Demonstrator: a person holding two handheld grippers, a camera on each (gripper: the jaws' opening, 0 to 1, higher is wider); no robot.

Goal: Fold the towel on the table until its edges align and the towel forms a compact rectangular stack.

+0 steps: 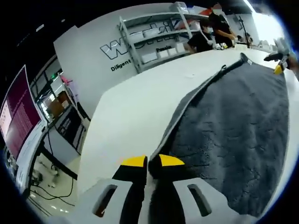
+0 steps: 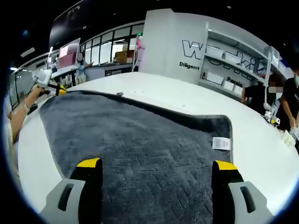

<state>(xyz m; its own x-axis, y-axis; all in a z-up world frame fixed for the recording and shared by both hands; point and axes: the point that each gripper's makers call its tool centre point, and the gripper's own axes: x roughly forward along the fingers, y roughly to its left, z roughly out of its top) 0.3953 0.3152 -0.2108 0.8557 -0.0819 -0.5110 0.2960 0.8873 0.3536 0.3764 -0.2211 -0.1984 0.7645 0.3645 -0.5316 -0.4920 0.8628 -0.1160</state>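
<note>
White table [image 2: 154, 93] under a dark grey towel [image 2: 140, 149], spread flat with a white label [image 2: 221, 143] near one corner. Left gripper [image 1: 153, 161] at the towel's [image 1: 238, 135] edge, yellow-tipped jaws nearly together; cannot tell whether any fabric sits between them. Right gripper [image 2: 159, 164] low over the towel, jaws wide apart, holding nothing. Grey shelves [image 1: 154, 39] against the far wall, people [image 1: 210, 30] beside them, a pink screen [image 1: 16, 116] off to one side.
</note>
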